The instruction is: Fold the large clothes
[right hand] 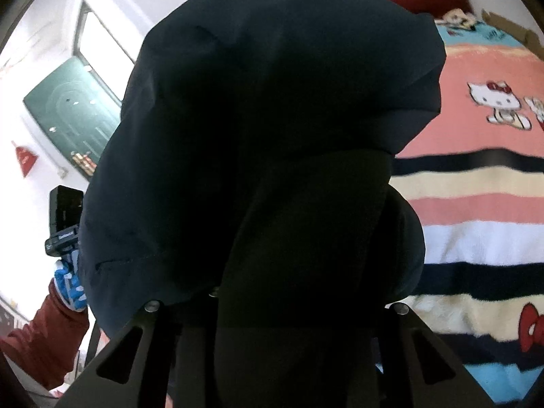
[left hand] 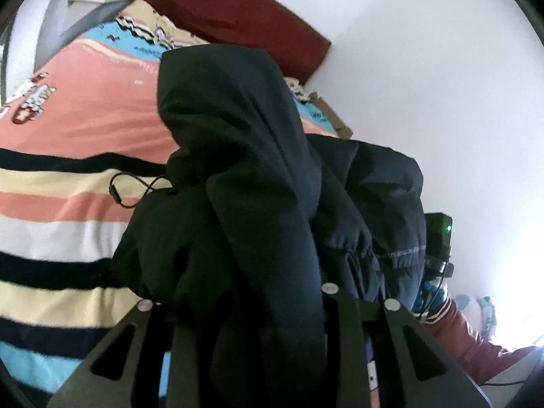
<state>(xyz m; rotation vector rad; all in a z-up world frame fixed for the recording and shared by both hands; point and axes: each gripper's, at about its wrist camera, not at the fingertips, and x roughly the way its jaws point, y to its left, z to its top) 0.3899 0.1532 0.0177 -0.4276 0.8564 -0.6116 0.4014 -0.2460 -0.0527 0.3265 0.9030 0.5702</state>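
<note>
Dark jacket [left hand: 238, 170], bunched, raised above striped Hello Kitty blanket [left hand: 61, 204] | left gripper [left hand: 268, 306]: fabric draped between the fingers, tips hidden, grip cannot be told | right gripper [right hand: 275, 306]: likewise buried in cloth, cannot tell | writing: blanket's blue band lettering blurred, unreadable | red pillow [left hand: 238, 10] at blanket's far end.

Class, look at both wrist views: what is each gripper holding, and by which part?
Both the left gripper and right gripper hold the dark jacket, lifted above the striped blanket. Bunched fabric hides which part.
</note>
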